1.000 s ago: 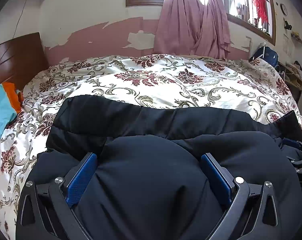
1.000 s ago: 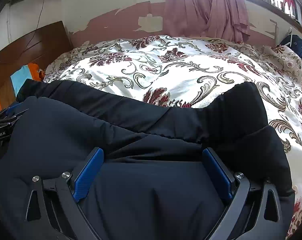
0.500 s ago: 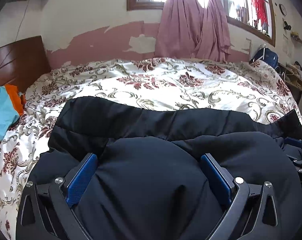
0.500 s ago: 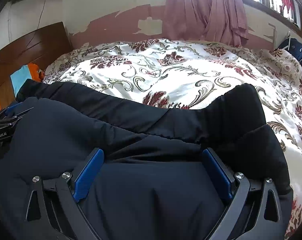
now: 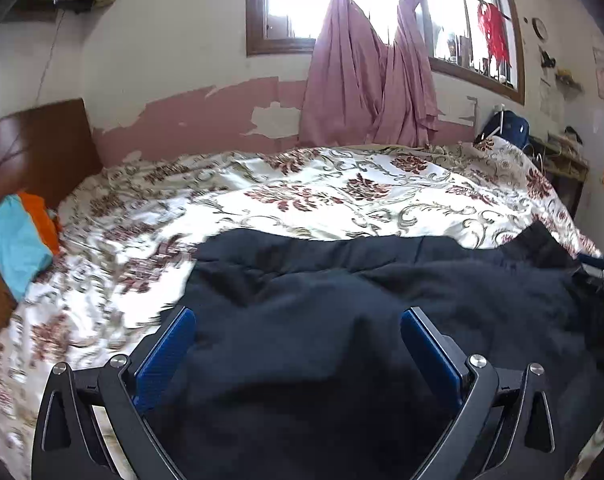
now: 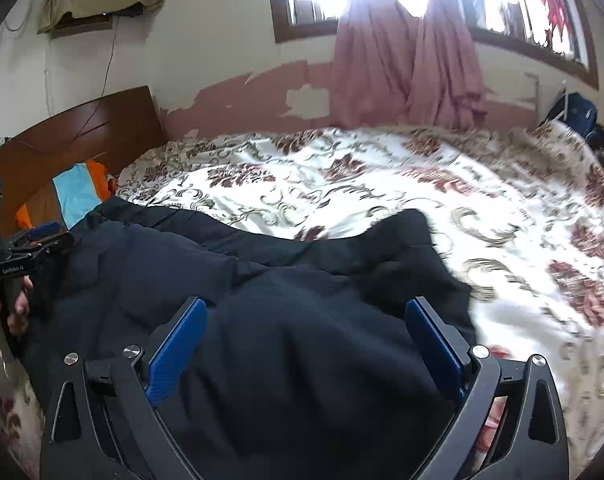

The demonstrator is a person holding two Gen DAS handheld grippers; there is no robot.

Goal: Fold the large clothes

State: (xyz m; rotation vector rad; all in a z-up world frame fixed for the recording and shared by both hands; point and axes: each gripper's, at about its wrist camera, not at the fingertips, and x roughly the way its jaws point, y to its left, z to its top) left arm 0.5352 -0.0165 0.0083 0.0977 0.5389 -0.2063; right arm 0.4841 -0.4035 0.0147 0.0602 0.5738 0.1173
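Both wrist views have tipped upward since the earlier frames, showing more window, and the bulky black padded garment (image 5: pixel 342 320) sits lower and nearer. It lies bunched on the floral-printed bed cover (image 5: pixel 342 200), one long fold made and more left. The left gripper (image 5: pixel 298 344) and right gripper (image 6: pixel 306 340) have blue fingers (image 6: pixel 178 344) spread wide, with cloth bulging between them but not pinched. The other gripper's small white label is unreadable.

The jacket (image 5: pixel 342 320) lies across the near part of the bed (image 5: pixel 342 200), bunched between the fingers of both my grippers. Folded clothes (image 5: pixel 18 236) sit far left by the headboard (image 5: pixel 30 148); the curtains (image 5: pixel 374 80) hang behind the bed.
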